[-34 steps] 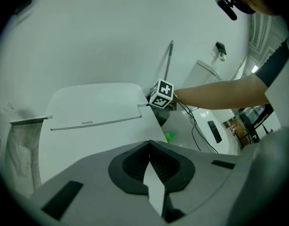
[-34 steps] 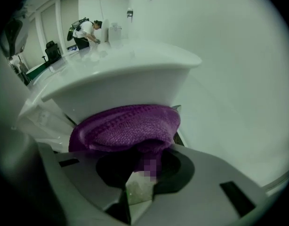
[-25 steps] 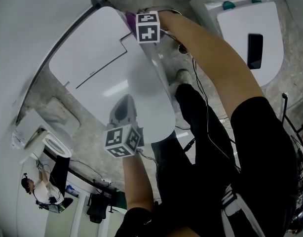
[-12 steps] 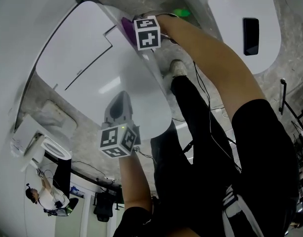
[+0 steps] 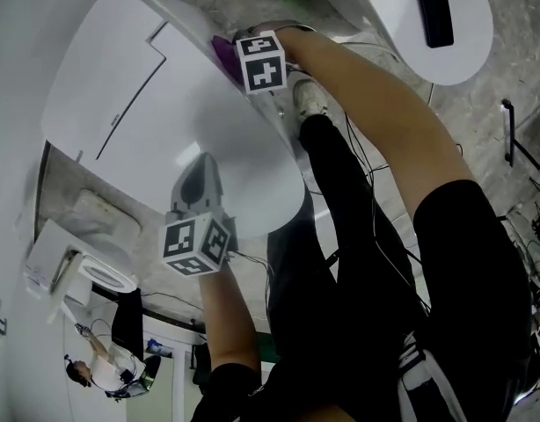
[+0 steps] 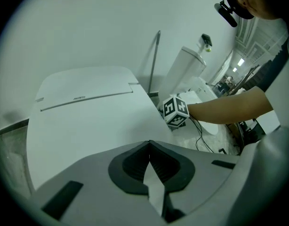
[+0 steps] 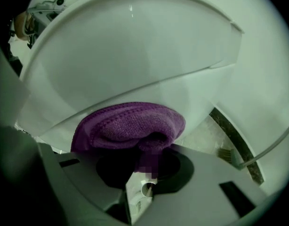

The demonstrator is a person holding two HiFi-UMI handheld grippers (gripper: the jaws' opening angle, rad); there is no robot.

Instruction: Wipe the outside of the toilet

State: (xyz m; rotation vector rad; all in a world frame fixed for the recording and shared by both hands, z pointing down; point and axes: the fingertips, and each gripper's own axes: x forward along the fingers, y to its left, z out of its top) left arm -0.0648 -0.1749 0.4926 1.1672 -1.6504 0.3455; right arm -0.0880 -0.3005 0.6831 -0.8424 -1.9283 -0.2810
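The toilet (image 5: 164, 121) stands against the wall right below me, its lid (image 6: 88, 121) down. The purple cloth (image 7: 128, 126) is bunched against the bowl's side just under the lid's rim. My right tongs (image 7: 145, 166) are clenched on it, pressing it to the porcelain. My left tongs (image 6: 149, 149) are over the front of the lid, jaws closed together with nothing between them; I cannot tell whether they touch it. My right forearm reaches down past the lid's edge, and my shoe (image 5: 310, 99) sits on the grey floor (image 5: 490, 104) just beside the bowl. A second toilet (image 5: 384, 16) stands further right, apart from mine.
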